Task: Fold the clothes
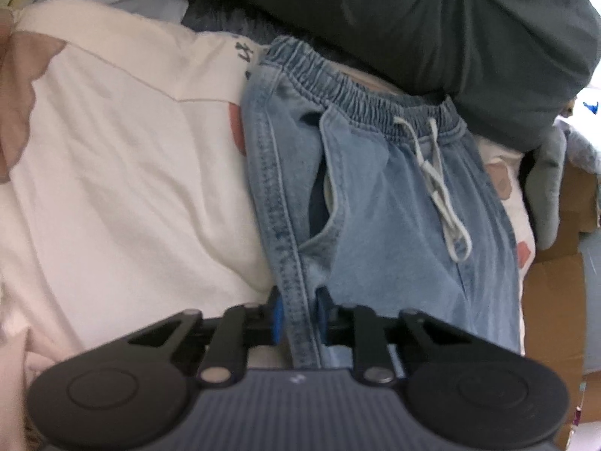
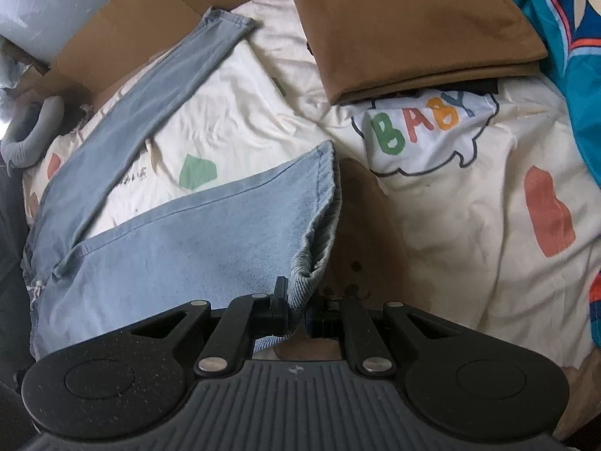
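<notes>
Left tongs (image 1: 297,317) clamp soft denim jeans (image 1: 375,203) side seam; right tongs (image 2: 298,310) apparently pinch hem.

A cream bedsheet (image 2: 450,225) printed with coloured patches and the word BABY is being covered at its far edge by a folded brown cloth (image 2: 405,26). A grey neck pillow (image 2: 26,139) and flattened cardboard (image 2: 124,37) are being shown at the left.
</notes>
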Available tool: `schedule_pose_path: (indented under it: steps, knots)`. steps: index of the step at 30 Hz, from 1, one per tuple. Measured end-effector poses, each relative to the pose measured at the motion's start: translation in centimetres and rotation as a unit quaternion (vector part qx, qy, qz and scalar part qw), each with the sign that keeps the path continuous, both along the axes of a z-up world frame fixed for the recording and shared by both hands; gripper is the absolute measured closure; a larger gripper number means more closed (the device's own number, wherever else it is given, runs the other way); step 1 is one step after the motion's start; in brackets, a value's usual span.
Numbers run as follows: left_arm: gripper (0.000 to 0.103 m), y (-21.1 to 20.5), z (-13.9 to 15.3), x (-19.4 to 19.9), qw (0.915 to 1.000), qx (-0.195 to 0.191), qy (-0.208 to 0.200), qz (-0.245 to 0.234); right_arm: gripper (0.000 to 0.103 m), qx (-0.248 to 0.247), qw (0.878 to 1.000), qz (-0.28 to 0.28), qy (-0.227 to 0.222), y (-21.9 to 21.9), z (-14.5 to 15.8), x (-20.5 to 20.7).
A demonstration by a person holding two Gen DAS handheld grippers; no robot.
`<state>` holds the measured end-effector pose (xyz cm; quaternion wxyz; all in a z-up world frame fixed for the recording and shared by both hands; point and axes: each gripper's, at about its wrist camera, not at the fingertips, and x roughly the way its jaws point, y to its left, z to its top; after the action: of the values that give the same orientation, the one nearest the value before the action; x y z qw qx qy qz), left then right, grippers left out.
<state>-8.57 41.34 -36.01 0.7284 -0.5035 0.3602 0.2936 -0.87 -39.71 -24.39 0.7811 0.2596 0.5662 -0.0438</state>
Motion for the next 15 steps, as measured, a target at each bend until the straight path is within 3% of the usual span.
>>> schedule_pose_path:
  steps: [5,11,15]
  knots:
    - [0.087,-0.7,1.4,-0.1,0.9979,0.035,0.037,-0.039,0.097,-0.008,1.0,0.0,0.011,-0.1,-0.4,-1.0]
    - [0.086,-1.0,1.7,-0.3,0.9946,0.047,0.063,-0.068,0.097,-0.017,0.999,0.0,0.03,-0.3,-1.2,-2.7]
    - [0.077,-0.8,1.3,0.3,0.9929,0.049,0.077,-0.076,0.097,-0.021,0.999,-0.002,0.044,-0.5,-2.2,-3.9]
